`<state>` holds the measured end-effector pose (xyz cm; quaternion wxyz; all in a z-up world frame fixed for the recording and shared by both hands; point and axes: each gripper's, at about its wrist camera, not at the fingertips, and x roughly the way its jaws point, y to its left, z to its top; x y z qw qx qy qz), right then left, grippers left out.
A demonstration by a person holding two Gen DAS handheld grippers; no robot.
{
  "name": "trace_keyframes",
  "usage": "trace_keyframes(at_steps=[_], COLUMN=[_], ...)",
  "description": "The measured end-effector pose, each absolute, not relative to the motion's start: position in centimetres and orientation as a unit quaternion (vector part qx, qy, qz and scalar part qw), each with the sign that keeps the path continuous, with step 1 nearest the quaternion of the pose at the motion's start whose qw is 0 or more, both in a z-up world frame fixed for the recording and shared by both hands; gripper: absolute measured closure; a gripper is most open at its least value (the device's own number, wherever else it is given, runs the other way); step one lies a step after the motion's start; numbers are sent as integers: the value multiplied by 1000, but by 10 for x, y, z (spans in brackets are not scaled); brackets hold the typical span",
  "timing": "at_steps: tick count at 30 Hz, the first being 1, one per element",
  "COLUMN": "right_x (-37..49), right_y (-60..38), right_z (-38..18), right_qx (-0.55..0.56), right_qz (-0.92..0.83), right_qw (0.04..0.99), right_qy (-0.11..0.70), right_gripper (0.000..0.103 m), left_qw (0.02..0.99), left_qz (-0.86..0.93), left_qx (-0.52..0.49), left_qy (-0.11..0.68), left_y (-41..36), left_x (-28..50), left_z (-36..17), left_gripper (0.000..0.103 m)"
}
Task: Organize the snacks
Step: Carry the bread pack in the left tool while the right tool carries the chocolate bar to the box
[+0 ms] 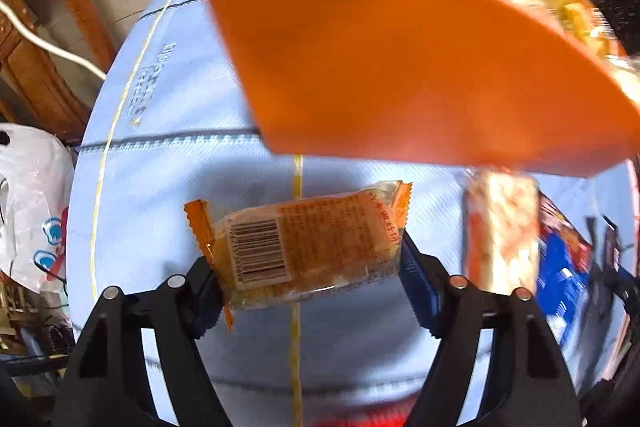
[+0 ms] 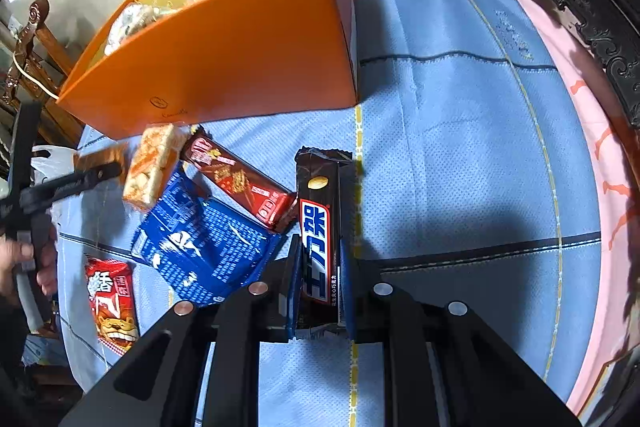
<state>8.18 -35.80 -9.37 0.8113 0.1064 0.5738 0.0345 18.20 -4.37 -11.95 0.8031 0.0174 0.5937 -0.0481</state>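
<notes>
An orange-wrapped cake [image 1: 304, 247] with a barcode lies crosswise between the fingers of my left gripper [image 1: 308, 287]. Both blue pads press on its ends, just in front of the orange box [image 1: 400, 67]. My right gripper [image 2: 320, 287] is shut on a dark brown chocolate bar [image 2: 318, 227], which points away along the fingers above the blue cloth [image 2: 460, 147]. The orange box [image 2: 224, 59] stands at the far left of that view, open-topped and holding several wrapped snacks.
Loose on the cloth lie a rice-cracker packet [image 2: 154, 163], a red wafer bar [image 2: 240, 183], a blue packet [image 2: 208, 247] and a red packet [image 2: 112, 303]. A person's hand [image 2: 20, 259] holds the left tool. A white bag [image 1: 32, 195] hangs beyond the table's edge; carved dark wood [image 2: 580, 7] borders the right.
</notes>
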Motion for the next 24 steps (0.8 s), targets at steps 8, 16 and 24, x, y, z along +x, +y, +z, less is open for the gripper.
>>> trace_keyframes(at_steps=[8, 16, 24], right_x=[71, 62, 112], right_y=[-343, -326, -318], right_z=[-65, -26, 36], right_qx=[97, 92, 77], right_qz=[66, 106, 133], right_qw=[824, 841, 877], right_qy=[554, 523, 455], right_gripper=[86, 86, 86], left_qw=[820, 836, 871], left_qz=[-60, -75, -106], left_qx=[-17, -32, -38], left_qy=[570, 542, 478], left_y=[-21, -15, -46], left_x=[141, 127, 168], left_z=[-79, -21, 52], left_gripper=[30, 30, 30])
